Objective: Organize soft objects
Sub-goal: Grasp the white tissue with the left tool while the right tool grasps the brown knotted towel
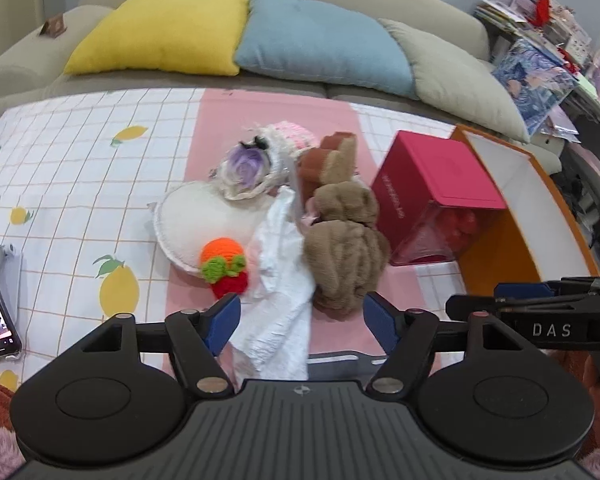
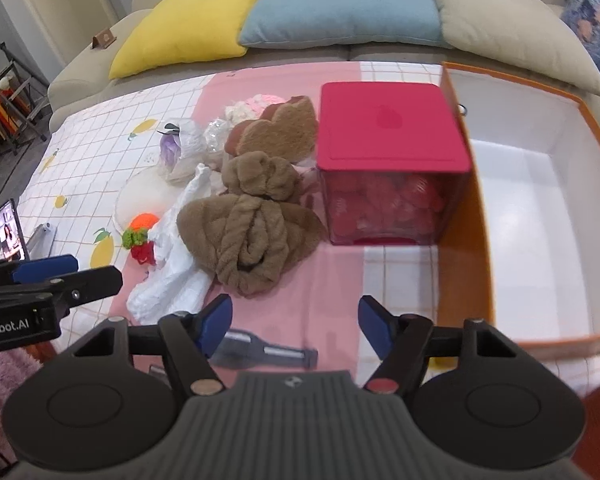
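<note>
Nothing sorted yet: soft things heaped mid-tablecloth, orange box at right edge empty, left gripper and right gripper wide, holding nothing.

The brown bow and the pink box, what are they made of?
The brown bow looks like fuzzy plush fabric: soft, matte, with rope-like twisted folds. The pink box looks like hard plastic: a smooth solid lid over see-through tinted walls.
</note>
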Motion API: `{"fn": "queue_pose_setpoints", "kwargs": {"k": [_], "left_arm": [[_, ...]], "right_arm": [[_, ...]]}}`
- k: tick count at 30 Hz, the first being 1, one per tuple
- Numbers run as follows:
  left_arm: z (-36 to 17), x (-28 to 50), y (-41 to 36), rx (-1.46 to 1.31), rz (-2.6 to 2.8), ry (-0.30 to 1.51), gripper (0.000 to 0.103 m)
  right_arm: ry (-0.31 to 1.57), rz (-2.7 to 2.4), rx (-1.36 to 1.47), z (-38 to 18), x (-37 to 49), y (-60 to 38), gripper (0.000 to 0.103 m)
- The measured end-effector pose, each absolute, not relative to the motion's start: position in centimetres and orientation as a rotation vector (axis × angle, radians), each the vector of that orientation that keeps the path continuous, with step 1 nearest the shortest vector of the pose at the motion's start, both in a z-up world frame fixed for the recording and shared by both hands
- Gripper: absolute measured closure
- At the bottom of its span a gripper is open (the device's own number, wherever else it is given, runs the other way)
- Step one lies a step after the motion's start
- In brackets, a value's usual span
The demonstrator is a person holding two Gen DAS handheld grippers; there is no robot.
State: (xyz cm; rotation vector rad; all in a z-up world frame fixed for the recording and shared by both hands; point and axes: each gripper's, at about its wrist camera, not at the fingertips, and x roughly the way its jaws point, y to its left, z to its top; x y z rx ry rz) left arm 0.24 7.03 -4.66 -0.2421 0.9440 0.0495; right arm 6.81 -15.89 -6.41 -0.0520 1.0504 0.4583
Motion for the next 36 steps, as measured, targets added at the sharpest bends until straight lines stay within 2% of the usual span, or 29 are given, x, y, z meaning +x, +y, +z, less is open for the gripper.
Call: {"fn": "queue_pose_setpoints", "kwargs": {"k": [5, 12, 18, 21, 23, 27, 30, 31, 33, 34, 35, 36], "left_arm": [[-6.6, 1.5, 7.0, -0.143, -0.007, 0.952, 0.032], [-9.5, 3.0, 4.7, 0.08, -0.063, 0.901, 0.032], [-11.8, 4.5, 3.9, 0.145, -0.088, 0.942, 0.032], [-12.8, 5.2, 3.8, 0.164, -0.072, 0.969, 0.032], [-13.3, 5.4, 3.8, 0.153, -0.078, 0.979, 0.032], [-14.1, 5.8, 3.9, 0.161, -0.055, 1.016, 0.046], [-14.3, 6.0, 4.0, 0.142, -0.063, 1.026, 0.057], [-14.3, 5.9, 3.9, 0.146, -0.063, 1.026, 0.063], [-14.3, 6.0, 3.9, 0.148, -0.067, 1.031, 0.067], [-14.3, 6.0, 3.9, 0.145, -0.068, 1.032, 0.069], [-14.3, 6.0, 3.9, 0.141, -0.068, 1.032, 0.07], [-14.3, 6.0, 4.0, 0.137, -0.069, 1.032, 0.072]], "right_arm": [[1.059, 0.502, -0.07, -7.6, 8.4, -13.5, 0.037], [1.086, 0.492, -0.053, -9.1, 9.9, -12.0, 0.037], [1.106, 0.496, -0.008, -10.3, 11.0, -12.2, 0.037], [1.116, 0.494, 0.025, -11.0, 11.7, -12.0, 0.035], [1.123, 0.492, 0.051, -11.5, 12.2, -11.5, 0.028], [1.129, 0.512, 0.063, -12.8, 12.9, -10.3, 0.025], [1.127, 0.508, 0.067, -13.7, 13.3, -9.7, 0.017], [1.12, 0.507, 0.067, -14.0, 13.5, -9.5, 0.017], [1.111, 0.522, 0.075, -14.5, 13.9, -9.3, 0.017], [1.116, 0.533, 0.085, -14.9, 14.1, -9.2, 0.021], [1.126, 0.546, 0.093, -15.3, 14.3, -9.2, 0.035], [1.13, 0.56, 0.106, -15.6, 14.4, -9.4, 0.036]]}}
